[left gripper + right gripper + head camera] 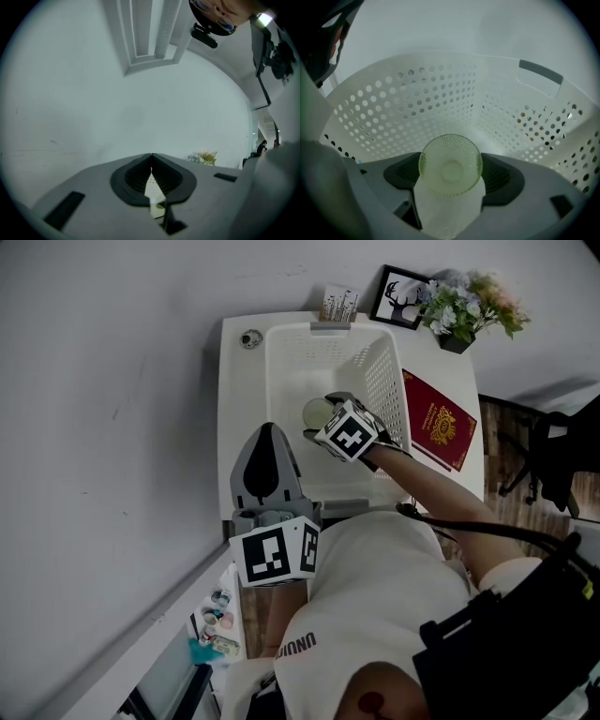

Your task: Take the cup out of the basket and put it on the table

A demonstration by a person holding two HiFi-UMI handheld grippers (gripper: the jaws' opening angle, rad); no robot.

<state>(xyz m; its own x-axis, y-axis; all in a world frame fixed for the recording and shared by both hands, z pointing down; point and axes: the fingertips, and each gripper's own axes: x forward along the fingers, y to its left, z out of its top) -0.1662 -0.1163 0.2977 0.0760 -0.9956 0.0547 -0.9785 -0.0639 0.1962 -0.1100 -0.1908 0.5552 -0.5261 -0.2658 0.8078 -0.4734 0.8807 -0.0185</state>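
Head view with both gripper views, read from near to far. Nearest the person's torso, the left gripper (269, 432) hangs over the near edge of the white table (242, 409). It points away from the body, its jaws are pressed together, and nothing lies between them. Beyond it, the right gripper (328, 423) reaches down into the white perforated basket (380, 381), which stands on the table. Its jaws are clamped on the cup (450, 165), so the cup is inside the basket, low between its walls, and not yet over bare tabletop. The cup is pale green, translucent and dimpled. It lies along the jaws with one round end facing away from the gripper camera, and the dark ribbed pads (499, 176) bear on opposite sides of its wall. Whether it rests on the basket floor cannot be told. Judged from its look, the cup is glass or hard plastic: light, rigid, likely brittle and somewhat slippery, though the dimples should help the pads grip. A hold across the side wall, as shown, seems apt, with moderate squeeze only. Past the basket lie a red book (439, 421) to its right, a framed picture (401, 296) and flowers (466, 304).
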